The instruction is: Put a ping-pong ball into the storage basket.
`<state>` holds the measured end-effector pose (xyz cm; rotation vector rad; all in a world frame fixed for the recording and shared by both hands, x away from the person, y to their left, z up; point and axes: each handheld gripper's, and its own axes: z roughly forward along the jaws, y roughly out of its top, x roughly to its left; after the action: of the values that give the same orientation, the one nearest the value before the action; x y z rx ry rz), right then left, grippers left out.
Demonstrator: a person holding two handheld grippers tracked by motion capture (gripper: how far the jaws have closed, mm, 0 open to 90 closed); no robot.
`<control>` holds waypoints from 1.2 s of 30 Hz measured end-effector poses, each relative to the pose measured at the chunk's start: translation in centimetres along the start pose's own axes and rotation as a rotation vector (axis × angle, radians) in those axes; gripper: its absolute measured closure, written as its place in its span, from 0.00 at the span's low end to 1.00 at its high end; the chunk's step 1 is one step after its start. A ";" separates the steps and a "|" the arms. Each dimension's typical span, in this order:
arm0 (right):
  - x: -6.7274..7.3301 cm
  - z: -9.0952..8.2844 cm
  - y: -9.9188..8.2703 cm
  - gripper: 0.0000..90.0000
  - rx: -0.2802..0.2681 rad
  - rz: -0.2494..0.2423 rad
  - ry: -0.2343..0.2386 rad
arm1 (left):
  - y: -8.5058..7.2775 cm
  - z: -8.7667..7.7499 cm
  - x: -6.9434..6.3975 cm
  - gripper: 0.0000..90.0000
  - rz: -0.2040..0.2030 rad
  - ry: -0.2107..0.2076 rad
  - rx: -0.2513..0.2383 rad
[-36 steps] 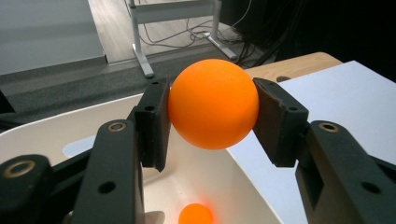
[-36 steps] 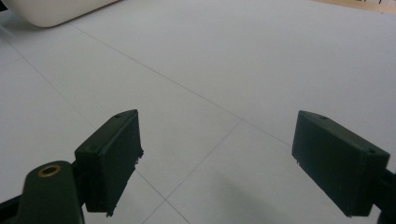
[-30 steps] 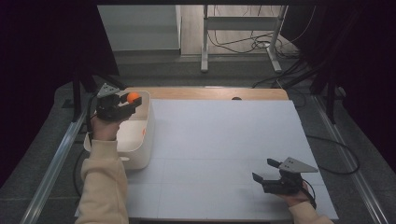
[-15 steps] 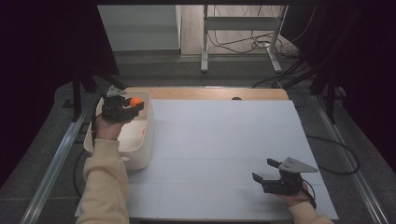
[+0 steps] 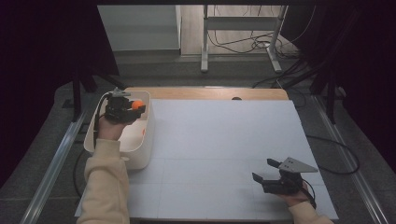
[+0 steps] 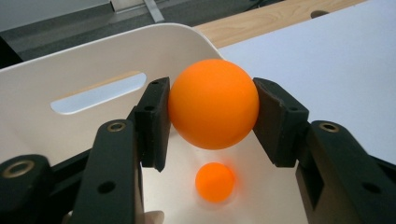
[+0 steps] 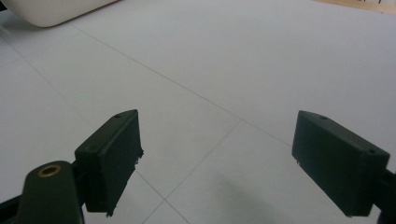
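Observation:
My left gripper [image 5: 133,111] hangs over the white bin [image 5: 140,154] at the table's left, shut on an orange ball [image 5: 137,104]. In the left gripper view both pads press the orange ball [image 6: 214,103] from the sides, above the inside of the white bin [image 6: 70,74]. A second, smaller-looking orange ball [image 6: 215,182] lies on the bin floor below; its edge shows in the high view as the ball in the bin [image 5: 143,132]. My right gripper [image 5: 265,170] rests low at the front right of the white mat, open, and nothing sits between the jaws of the right gripper [image 7: 217,158].
The white mat [image 5: 219,135] covers most of the table, with a wooden strip [image 5: 210,93] along the far edge. Metal rails run down both sides. A table frame and cables sit on the floor beyond.
The left gripper with the orange ball has shifted slightly back toward the person and lower over the bin. The right gripper has stayed still.

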<state>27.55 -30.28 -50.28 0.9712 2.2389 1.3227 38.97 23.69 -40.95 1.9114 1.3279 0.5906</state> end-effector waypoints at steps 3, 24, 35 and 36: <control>0.0 0.0 0.0 0.18 0.000 0.000 0.000 | 0.0 0.0 0.0 0.55 0.000 0.005 0.004; -0.2 0.0 0.1 0.18 -0.003 0.008 0.007 | 0.4 -1.2 0.0 0.20 -0.057 -0.071 -0.096; -0.3 -0.2 0.1 0.18 -0.016 0.020 0.017 | 1.2 -2.0 -1.2 0.16 -0.055 -0.204 -0.182; -0.3 -0.2 0.1 0.18 -0.016 0.020 0.017 | 1.3 -2.0 -1.4 0.16 -0.052 -0.214 -0.185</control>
<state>27.69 -30.57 -50.17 0.9824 2.2336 1.3601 37.78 22.77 -38.65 1.7321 1.1421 0.4526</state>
